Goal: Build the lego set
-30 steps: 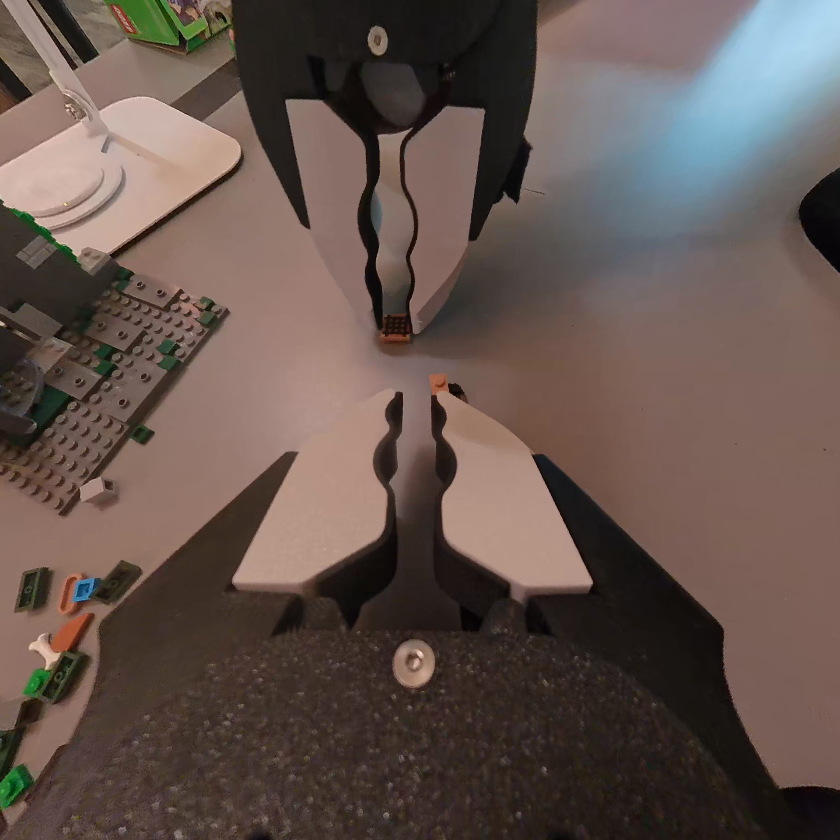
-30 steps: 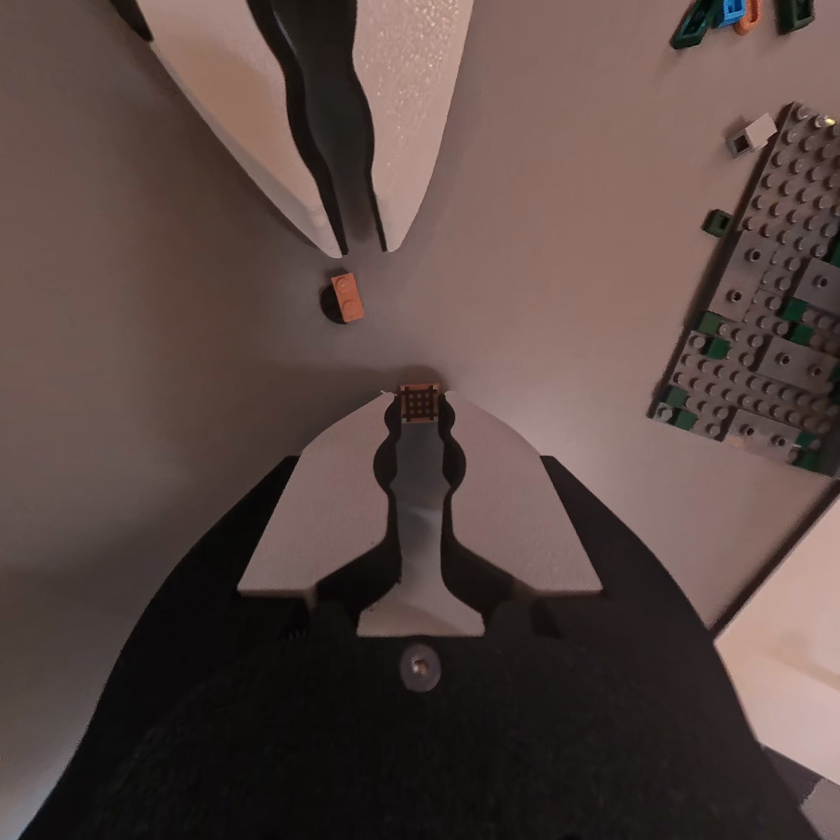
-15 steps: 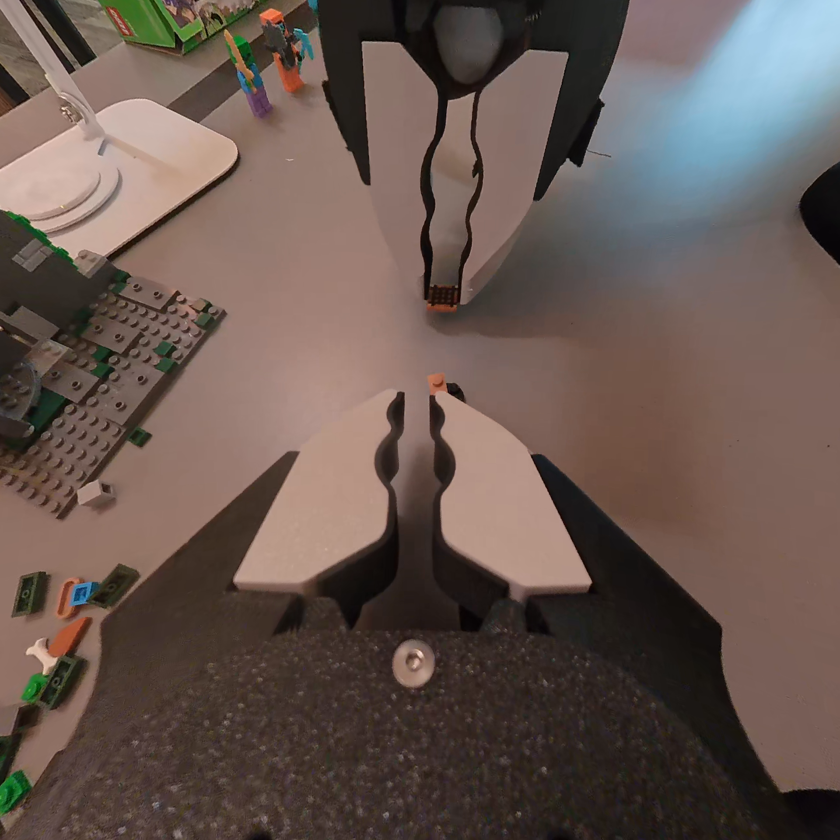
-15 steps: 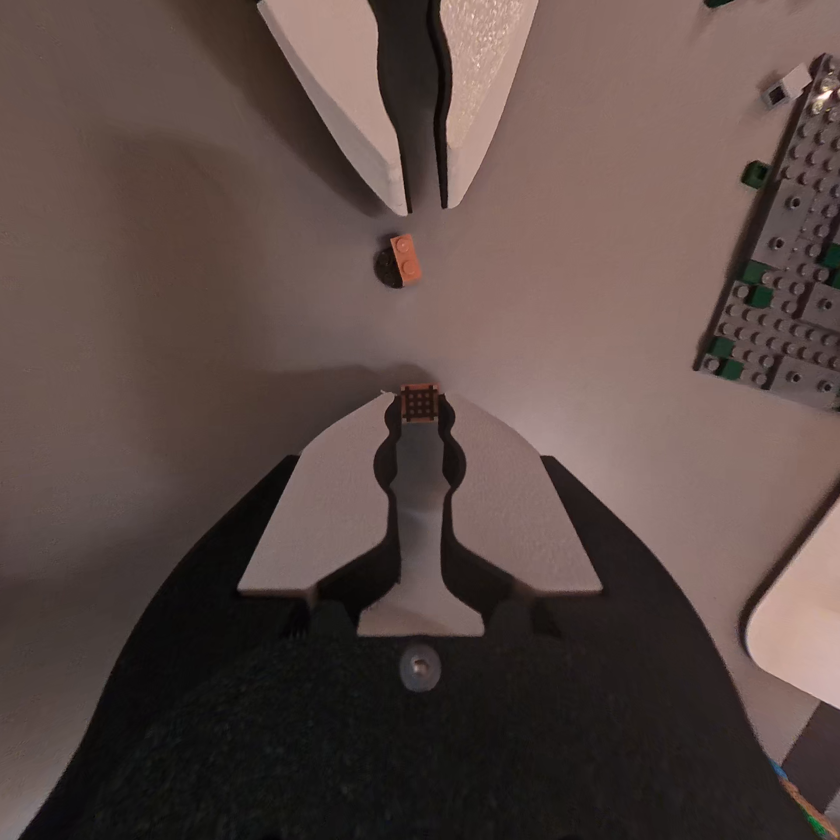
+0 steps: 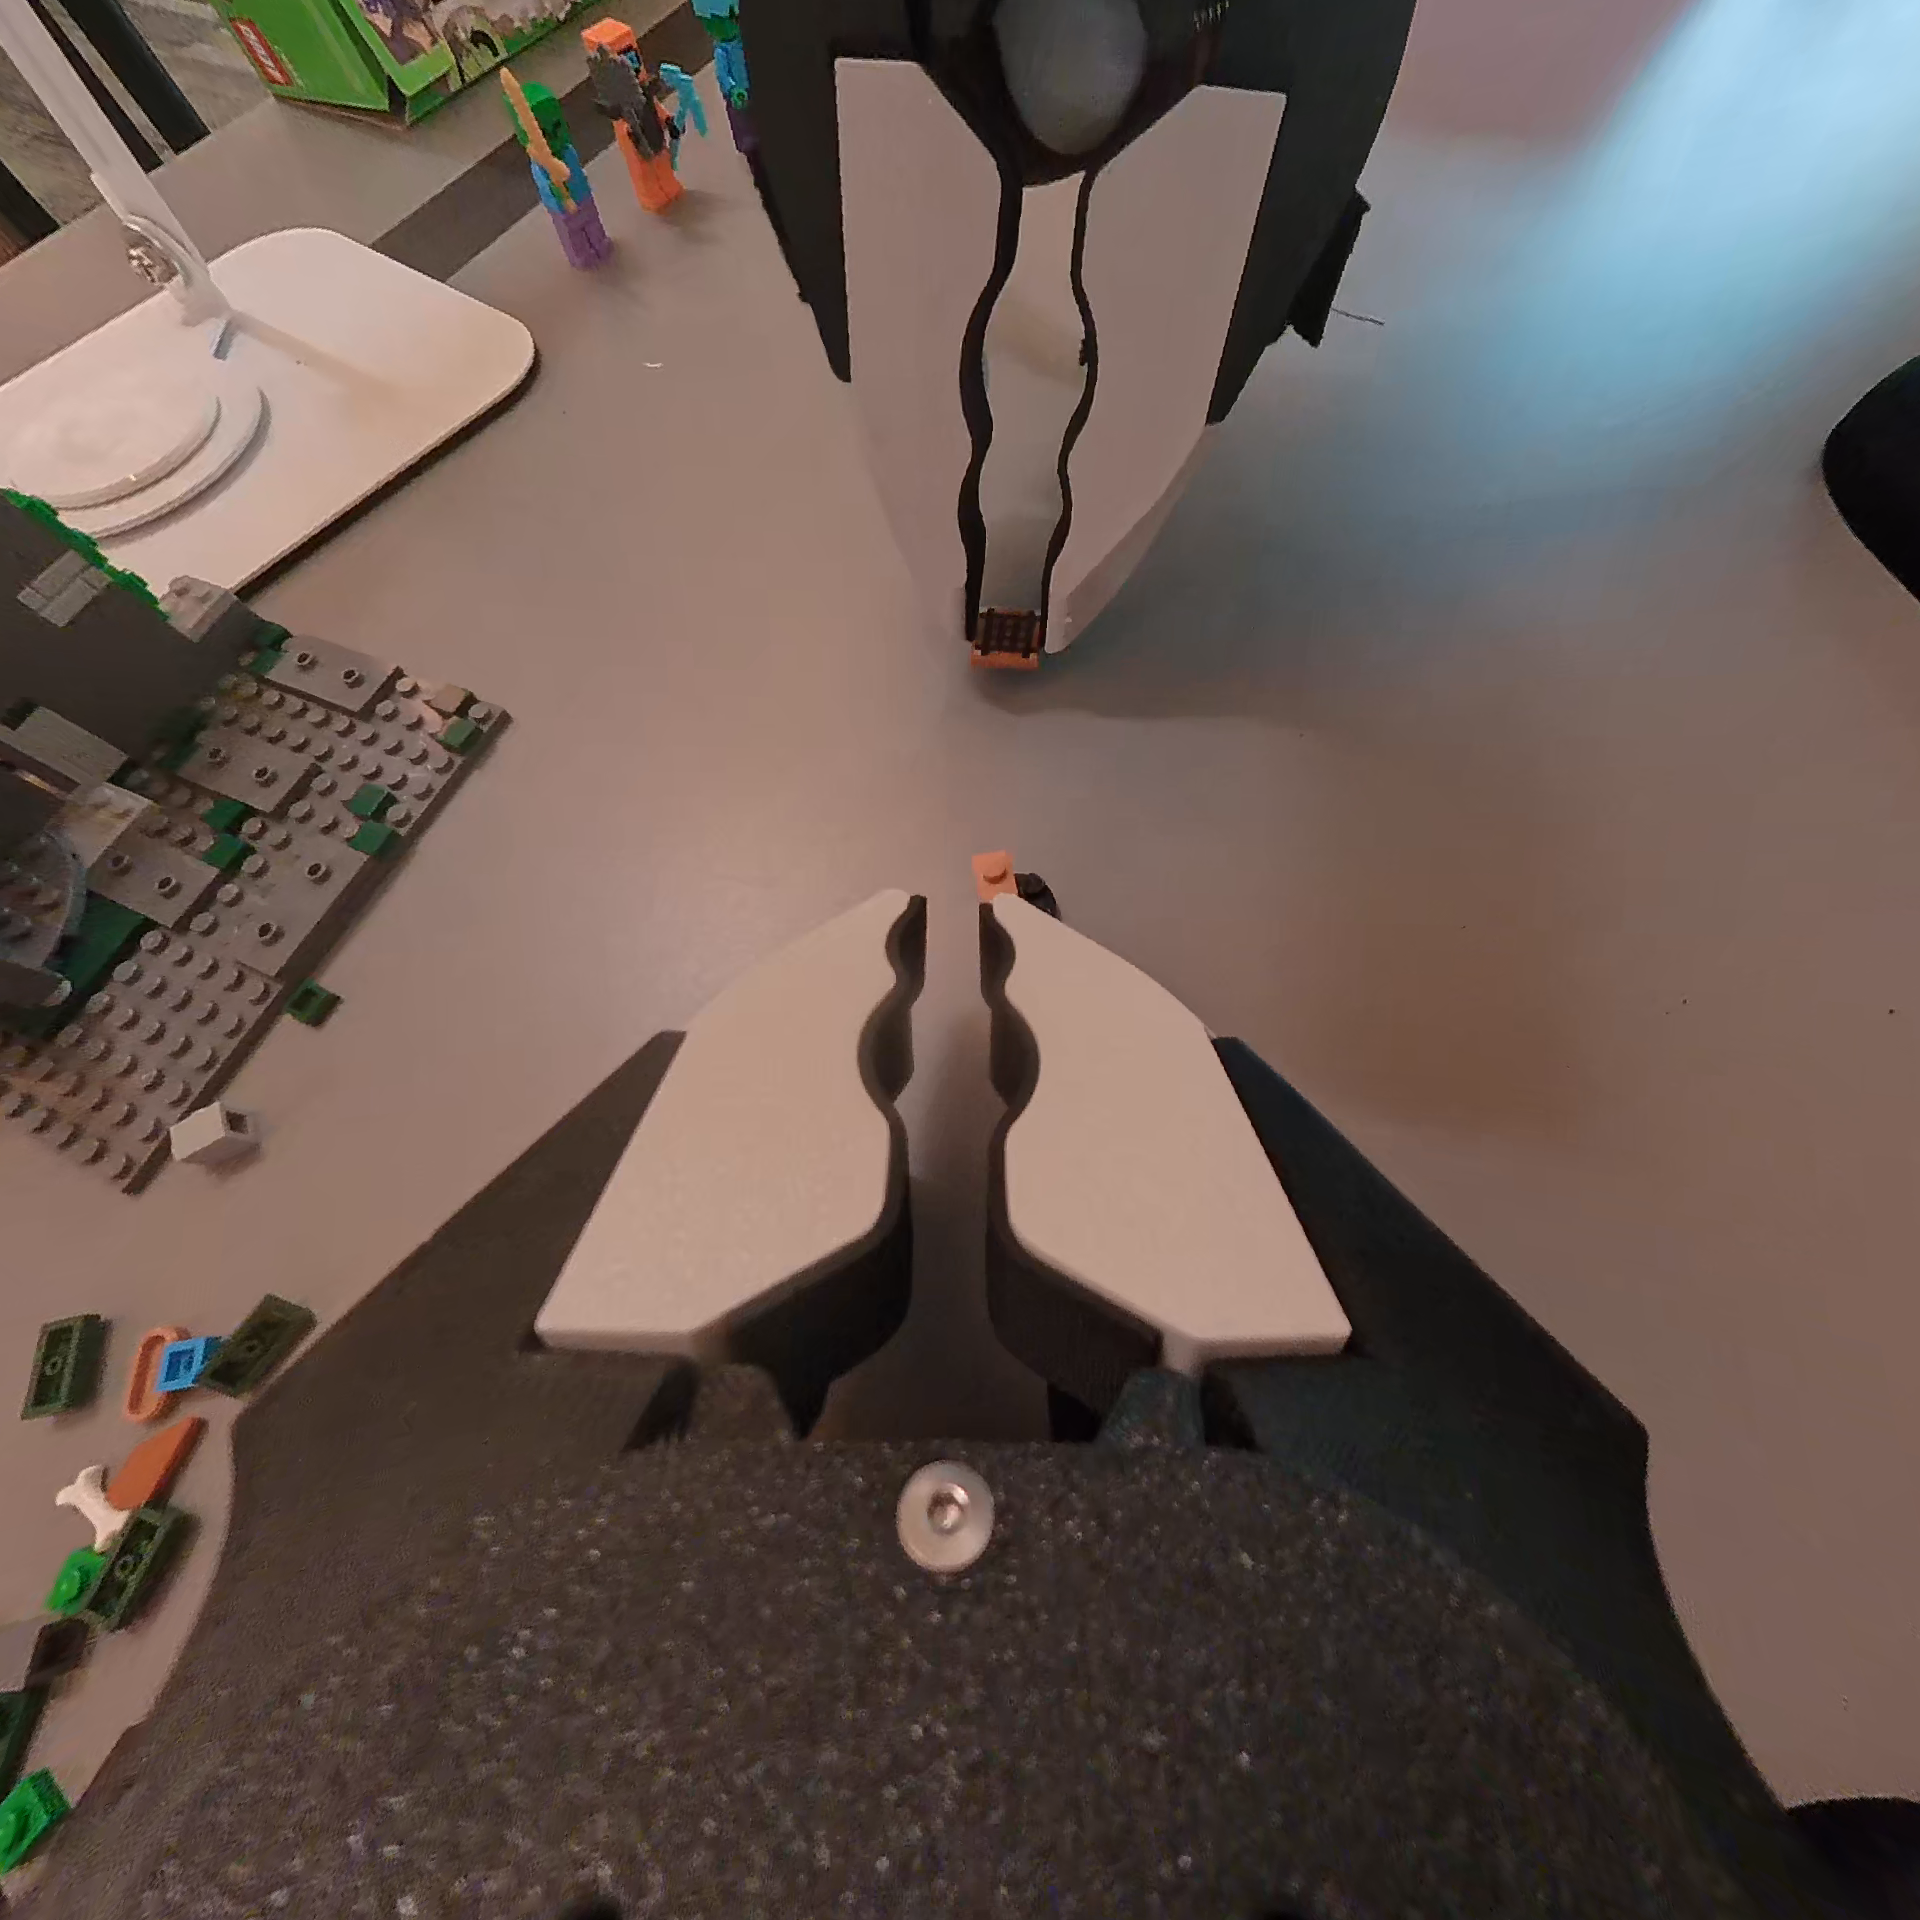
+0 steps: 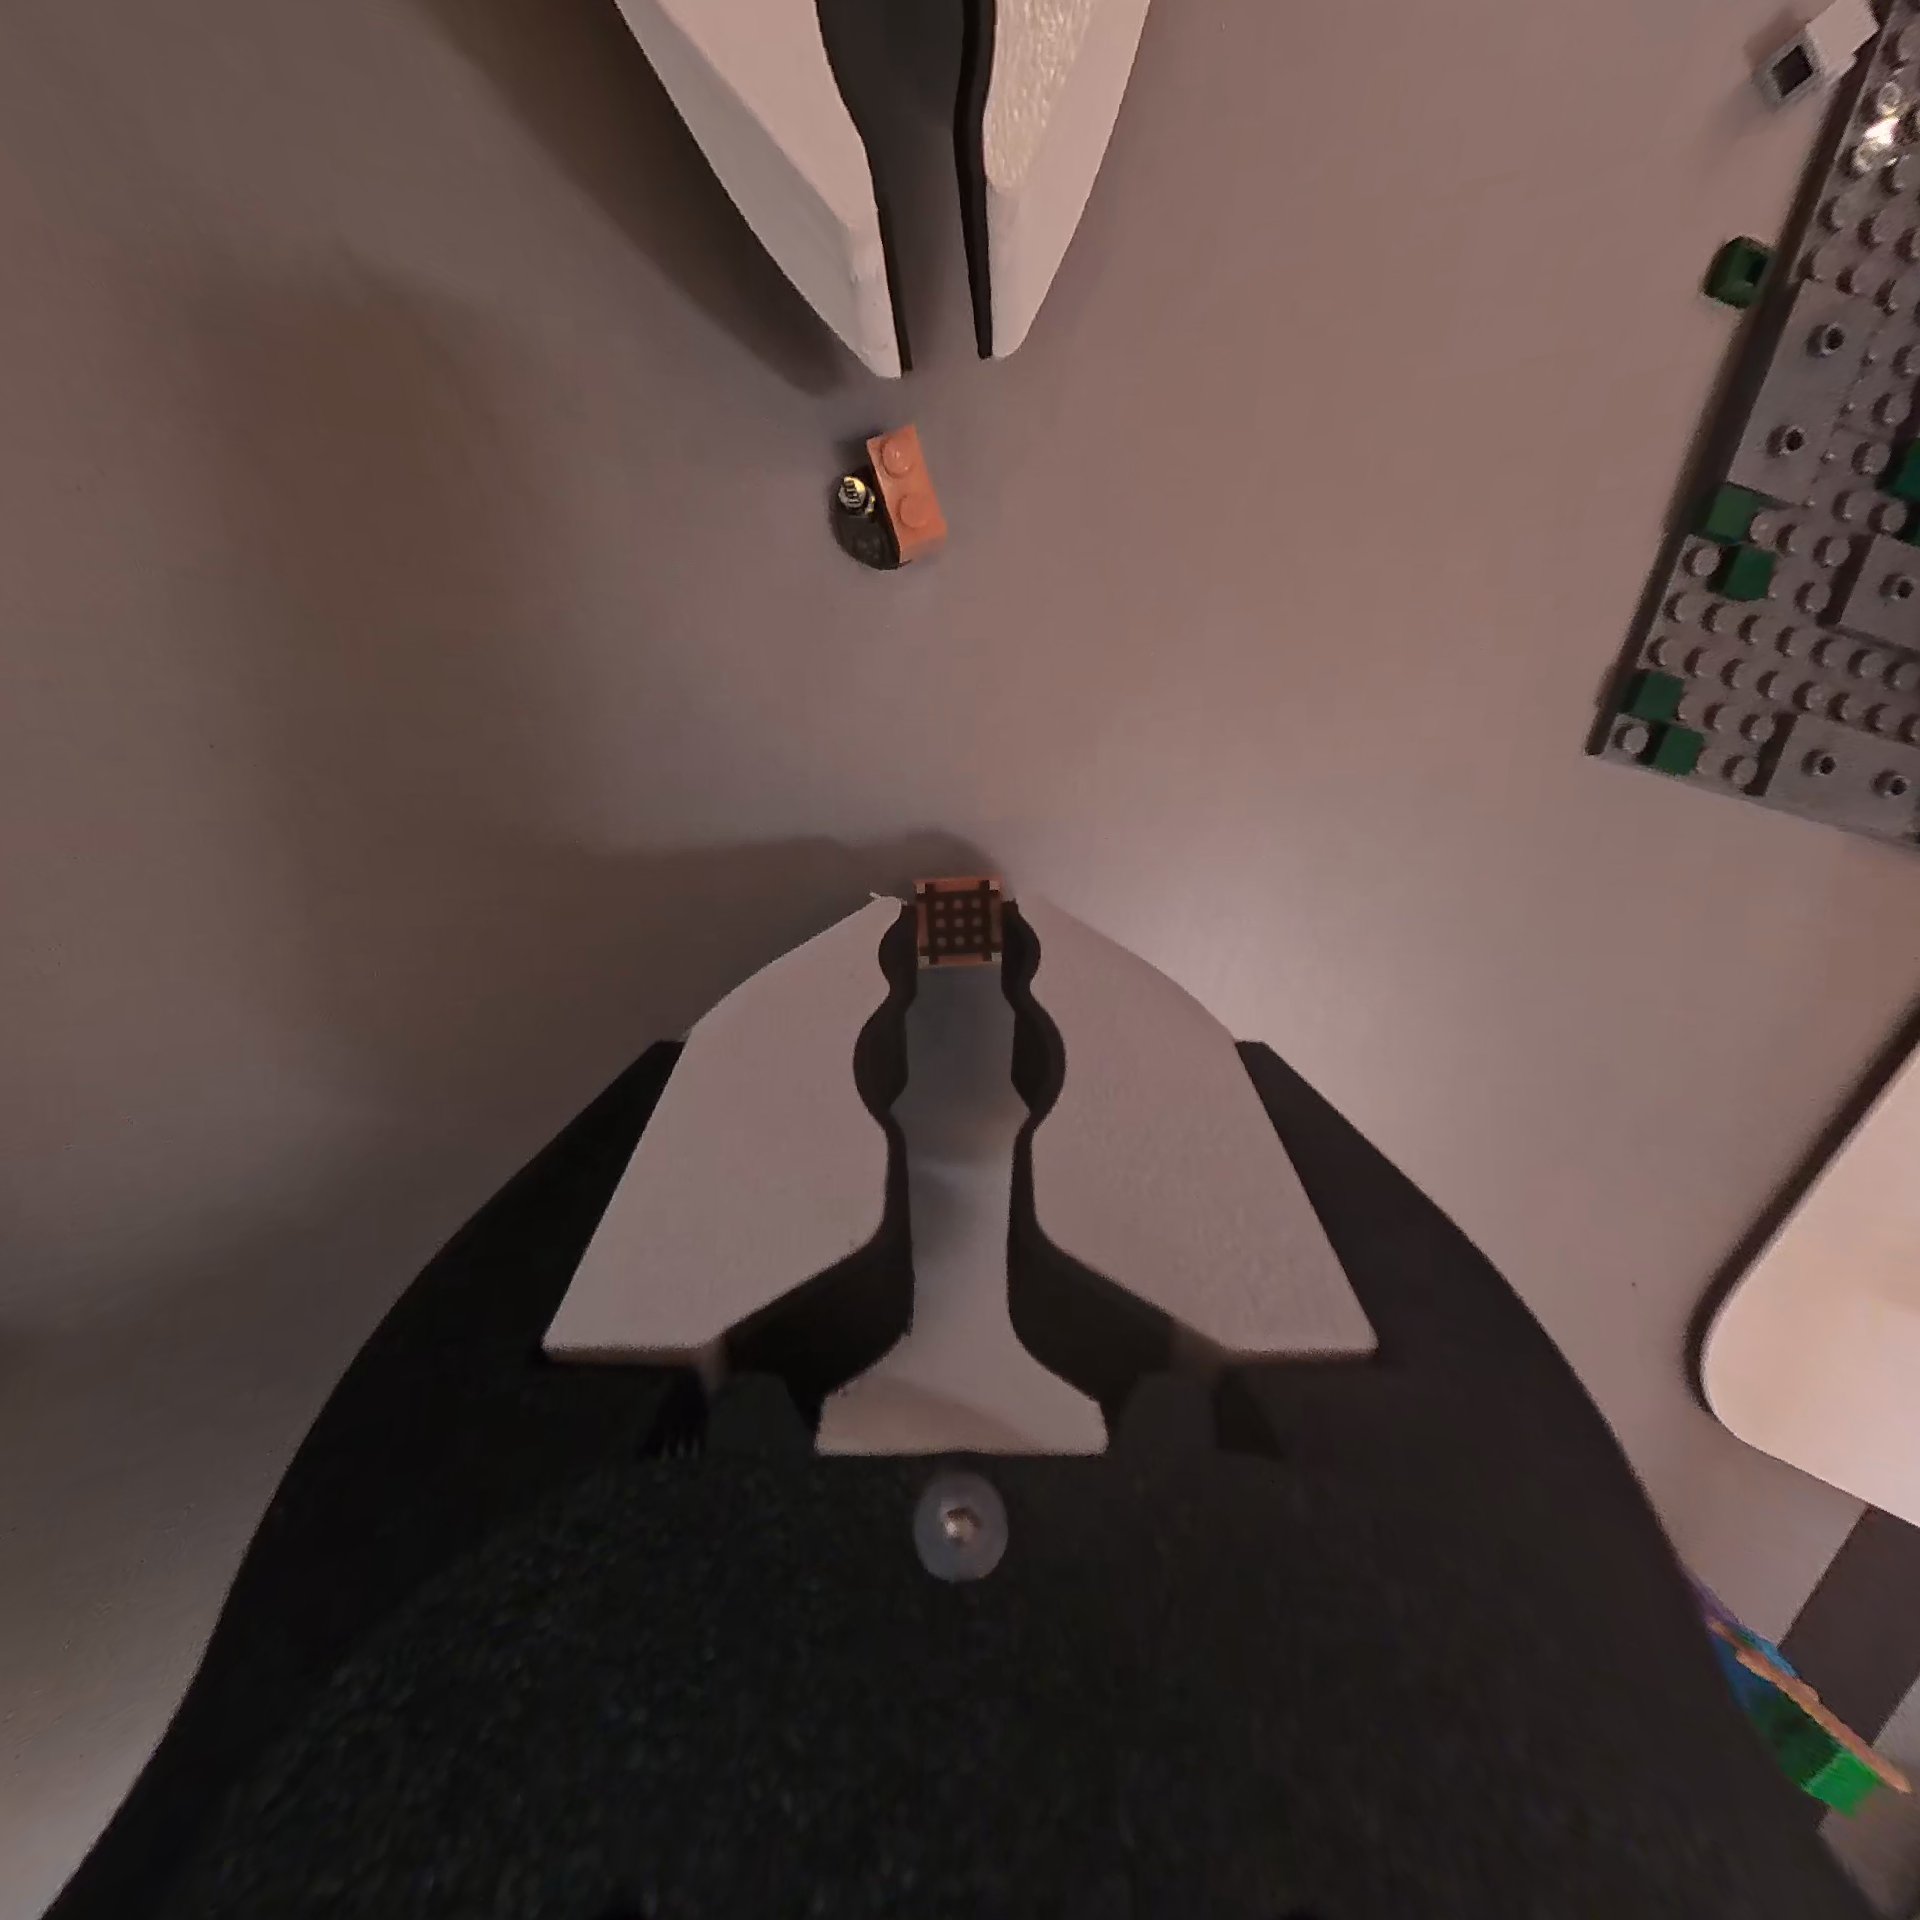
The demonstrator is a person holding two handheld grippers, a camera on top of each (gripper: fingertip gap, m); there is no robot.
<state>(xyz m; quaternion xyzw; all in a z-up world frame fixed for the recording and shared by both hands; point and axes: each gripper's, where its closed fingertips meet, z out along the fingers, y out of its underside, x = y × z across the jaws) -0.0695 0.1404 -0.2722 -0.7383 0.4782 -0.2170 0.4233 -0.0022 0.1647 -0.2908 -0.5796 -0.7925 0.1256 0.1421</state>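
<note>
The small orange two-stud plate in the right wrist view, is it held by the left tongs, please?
No, the orange two-stud plate lies on the table, just beyond the tips of the left tongs, beside a small black piece.

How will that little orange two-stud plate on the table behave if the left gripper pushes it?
The orange plate looks tiny and rigid, so it would probably skid on the smooth table. It leans against a black round piece, so it may tip or pivot.
</note>
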